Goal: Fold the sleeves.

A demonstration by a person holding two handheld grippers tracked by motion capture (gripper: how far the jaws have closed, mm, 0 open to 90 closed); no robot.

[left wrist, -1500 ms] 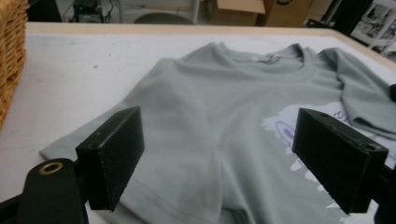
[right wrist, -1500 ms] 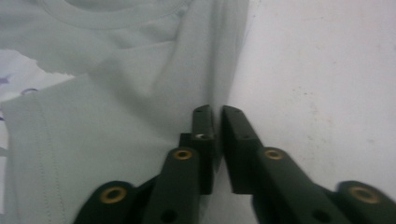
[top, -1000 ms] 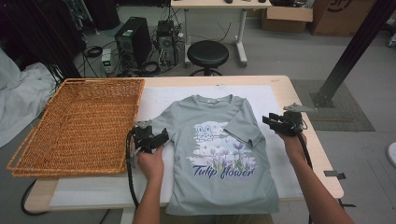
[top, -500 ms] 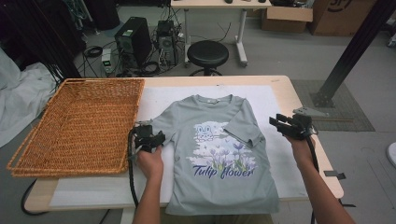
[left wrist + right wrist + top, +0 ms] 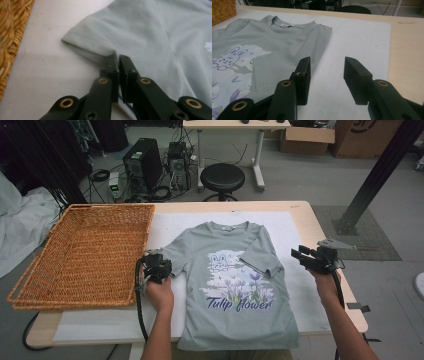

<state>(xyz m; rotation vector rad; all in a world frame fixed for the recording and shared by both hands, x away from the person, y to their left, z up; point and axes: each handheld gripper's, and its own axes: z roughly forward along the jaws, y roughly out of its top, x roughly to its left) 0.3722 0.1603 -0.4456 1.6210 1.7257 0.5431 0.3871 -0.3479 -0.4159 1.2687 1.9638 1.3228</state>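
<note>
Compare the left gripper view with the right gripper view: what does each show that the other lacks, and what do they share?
Left gripper view: the left tool with its jaws shut on the hem of the unfolded sleeve, and the wicker basket close along the picture's left edge.

Right gripper view: the right tool with its jaws open above the white mat, the folded-in sleeve, the collar, the rabbit print and the stool behind the table.

Both: the grey T-shirt lying flat on that mat.
</note>
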